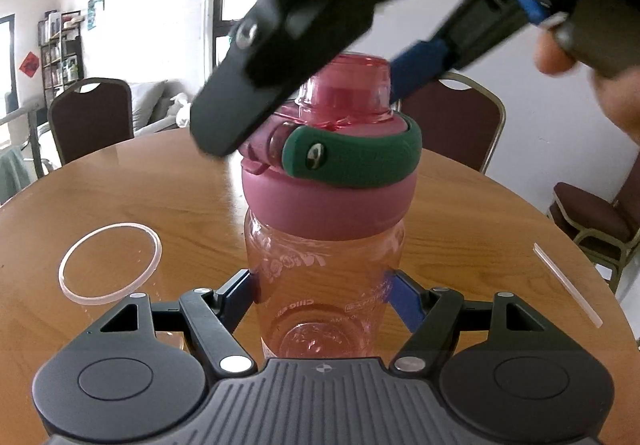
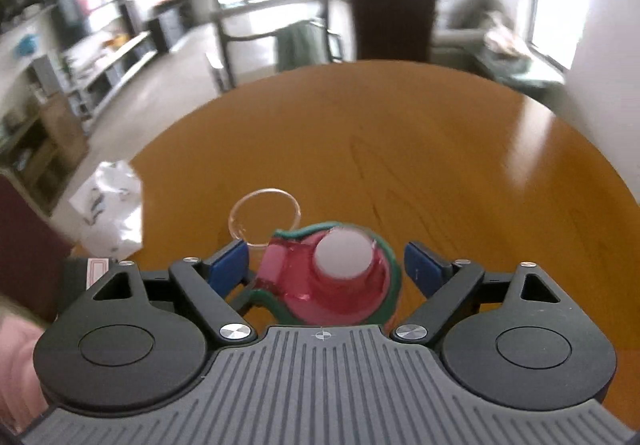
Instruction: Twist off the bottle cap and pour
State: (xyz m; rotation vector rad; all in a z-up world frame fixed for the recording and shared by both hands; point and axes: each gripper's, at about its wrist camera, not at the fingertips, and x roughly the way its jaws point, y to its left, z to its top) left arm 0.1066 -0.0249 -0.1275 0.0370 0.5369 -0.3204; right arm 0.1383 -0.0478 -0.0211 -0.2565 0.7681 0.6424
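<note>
Left wrist view: our left gripper (image 1: 322, 295) clamps the pink bottle (image 1: 324, 281), upright mid-counter (image 1: 480, 213). Our right gripper (image 2: 326, 265) hangs spread wide around its cap (image 2: 340, 277), not touching. A clear cup (image 1: 110, 263) stands left; bare counter reaches the far edge.

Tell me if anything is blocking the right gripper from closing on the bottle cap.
Nothing visible is. The right gripper sits open above the cap, one blue finger on each side, with only air between. The left gripper holds the bottle lower down, clear of the cap.
</note>
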